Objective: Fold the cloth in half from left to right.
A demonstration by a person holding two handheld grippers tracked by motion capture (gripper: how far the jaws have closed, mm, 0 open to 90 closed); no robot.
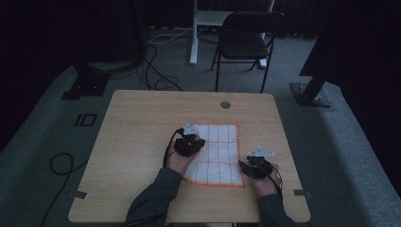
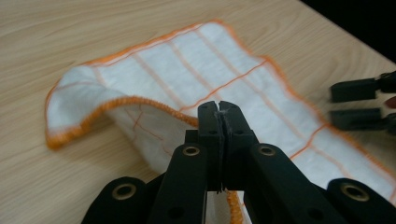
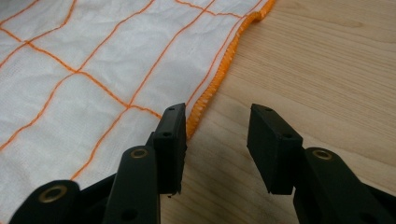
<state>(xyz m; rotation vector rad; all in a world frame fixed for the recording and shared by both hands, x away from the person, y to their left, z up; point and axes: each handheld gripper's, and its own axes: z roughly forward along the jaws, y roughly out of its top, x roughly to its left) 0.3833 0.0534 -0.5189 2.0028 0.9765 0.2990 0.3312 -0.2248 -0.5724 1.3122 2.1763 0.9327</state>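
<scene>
The white woven cloth with orange grid lines and orange hem (image 1: 218,153) lies on the light wooden table (image 1: 137,142), near-right of centre. The left gripper (image 2: 218,108) is clamped on its left hem, lifting that edge into a fold, apparently to carry it rightward. The right gripper (image 3: 217,140) rests with jaws apart, empty, beside the cloth's right hem, probably waiting to pin or take it.

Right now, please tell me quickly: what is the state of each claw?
Left claw: closed, holding the edge of the cloth, lifted off the table.
Right claw: open, holding nothing, beside the cloth's edge.
</scene>
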